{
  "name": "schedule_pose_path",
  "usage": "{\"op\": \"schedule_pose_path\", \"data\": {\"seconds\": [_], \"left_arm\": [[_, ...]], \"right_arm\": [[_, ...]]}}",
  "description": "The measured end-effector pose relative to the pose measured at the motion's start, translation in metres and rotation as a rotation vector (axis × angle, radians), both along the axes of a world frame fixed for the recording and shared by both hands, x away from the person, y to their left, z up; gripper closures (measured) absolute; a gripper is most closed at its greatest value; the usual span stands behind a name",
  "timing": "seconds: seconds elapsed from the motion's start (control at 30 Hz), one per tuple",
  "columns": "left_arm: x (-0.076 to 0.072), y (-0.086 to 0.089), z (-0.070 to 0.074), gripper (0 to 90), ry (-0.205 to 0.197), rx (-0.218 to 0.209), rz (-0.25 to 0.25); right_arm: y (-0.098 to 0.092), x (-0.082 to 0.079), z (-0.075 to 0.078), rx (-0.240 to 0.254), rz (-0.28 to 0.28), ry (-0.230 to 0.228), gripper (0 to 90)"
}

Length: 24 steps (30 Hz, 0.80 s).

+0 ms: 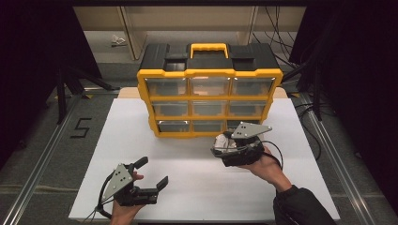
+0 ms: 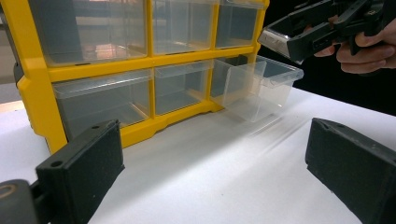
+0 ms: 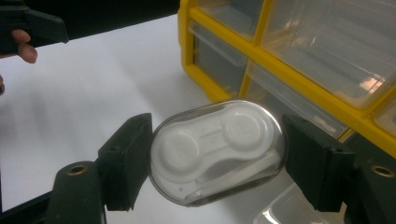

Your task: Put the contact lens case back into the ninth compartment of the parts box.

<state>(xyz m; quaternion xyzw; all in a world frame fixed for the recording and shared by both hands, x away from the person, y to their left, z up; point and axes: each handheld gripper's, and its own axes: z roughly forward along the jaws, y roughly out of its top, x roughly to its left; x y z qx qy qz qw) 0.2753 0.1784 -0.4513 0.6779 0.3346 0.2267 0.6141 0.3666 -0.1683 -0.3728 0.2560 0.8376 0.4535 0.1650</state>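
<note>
My right gripper (image 1: 218, 148) is shut on a clear oval case (image 3: 217, 149) that holds a white two-cup insert; the pads press on its two ends. It hovers in front of the lower right corner of a yellow organiser (image 1: 210, 93) with clear drawers. The bottom right drawer (image 2: 261, 86) is pulled out and looks empty, and the case (image 2: 271, 38) hangs just above and beside it. At the front left of the white board (image 1: 197, 187), my left gripper (image 1: 153, 172) stands open with nothing between its pads (image 2: 79, 172).
The organiser has a black top with a yellow handle (image 1: 209, 48) and stands at the far middle of the board. Dark floor and metal rails (image 1: 42, 154) flank the board on both sides. Bare white surface lies between the two grippers.
</note>
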Motion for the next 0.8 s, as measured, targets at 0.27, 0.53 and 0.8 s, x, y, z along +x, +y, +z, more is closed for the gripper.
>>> {"op": "schedule_pose_path", "data": {"seconds": [0.27,0.53,0.8], "left_arm": [[0.0,0.0,0.0,3.7,-0.002,0.001,0.0],[0.0,0.0,0.0,3.7,-0.002,0.001,0.0],[0.0,0.0,0.0,3.7,-0.002,0.0,0.0]], "right_arm": [[-0.005,0.002,0.003,0.01,-0.016,-0.002,28.4],[-0.015,0.005,0.007,0.028,-0.042,-0.011,28.4],[-0.027,0.009,0.011,0.047,-0.076,-0.016,28.4]]}}
